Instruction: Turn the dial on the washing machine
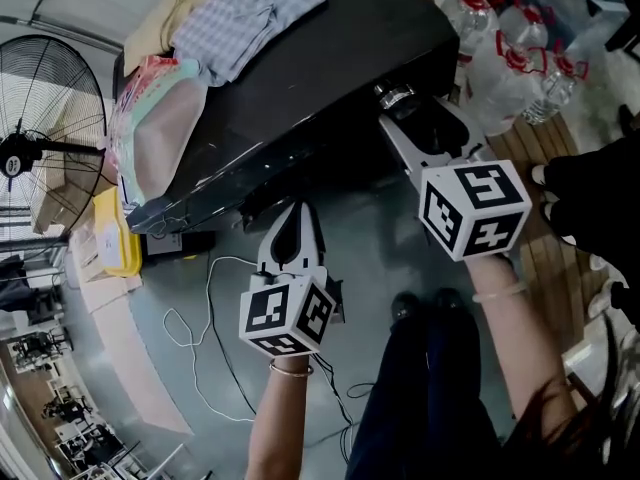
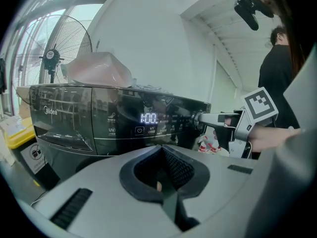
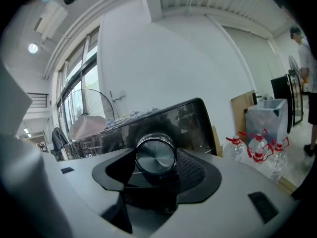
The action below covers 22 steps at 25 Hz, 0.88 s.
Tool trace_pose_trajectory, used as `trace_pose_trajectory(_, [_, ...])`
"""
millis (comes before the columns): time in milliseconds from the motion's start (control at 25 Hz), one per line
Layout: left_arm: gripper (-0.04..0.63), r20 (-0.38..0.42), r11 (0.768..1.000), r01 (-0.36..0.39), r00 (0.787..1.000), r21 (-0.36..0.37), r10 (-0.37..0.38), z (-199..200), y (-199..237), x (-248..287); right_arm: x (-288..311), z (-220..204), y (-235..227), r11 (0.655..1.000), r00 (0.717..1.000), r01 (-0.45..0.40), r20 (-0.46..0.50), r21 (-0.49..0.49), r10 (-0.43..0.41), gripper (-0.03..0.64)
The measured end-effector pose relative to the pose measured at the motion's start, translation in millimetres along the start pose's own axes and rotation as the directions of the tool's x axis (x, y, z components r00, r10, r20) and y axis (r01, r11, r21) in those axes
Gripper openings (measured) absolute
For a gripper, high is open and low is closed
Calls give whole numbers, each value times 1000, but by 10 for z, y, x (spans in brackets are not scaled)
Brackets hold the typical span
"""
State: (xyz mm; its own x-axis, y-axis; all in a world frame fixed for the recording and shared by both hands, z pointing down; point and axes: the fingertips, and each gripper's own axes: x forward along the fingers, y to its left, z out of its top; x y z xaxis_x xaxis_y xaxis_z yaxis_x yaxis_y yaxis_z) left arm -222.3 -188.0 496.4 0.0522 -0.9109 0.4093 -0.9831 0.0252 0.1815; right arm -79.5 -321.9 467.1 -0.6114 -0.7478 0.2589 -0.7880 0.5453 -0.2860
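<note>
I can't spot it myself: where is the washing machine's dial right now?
Head view, upper middle: the dial sits at the right end of the washing machine's front panel, clasped by the right gripper, water bottles to its right.

The washing machine [image 1: 330,78] has a glossy, smooth black panel; the dial [image 3: 155,157] has a brushed-metal face; the laundry [image 1: 245,13] is soft woven cloth.

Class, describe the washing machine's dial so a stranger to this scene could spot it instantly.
Find the black washing machine with laundry piled on top. Follow its glossy front panel right, past the lit display. The dial is the only round, brushed-silver knob sticking out; everything beside it is flat.
</note>
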Motion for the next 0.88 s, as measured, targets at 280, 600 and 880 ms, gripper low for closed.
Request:
trace_pose_trajectory(280, [15, 5, 1000, 1, 1000, -2, -1, 3, -9, -38, -6, 2, -29, 981, 999, -34, 17, 192, 32, 284])
trace_pose_trajectory(600, [15, 5, 1000, -9, 1000, 4, 9, -9, -18, -64, 0, 8, -26, 979, 999, -51, 22, 196, 48, 284])
trace_pose_trajectory(880, [14, 7, 1000, -18, 1000, -4, 18, -5, -36, -103, -61, 29, -29, 985, 999, -53, 21, 162, 50, 275])
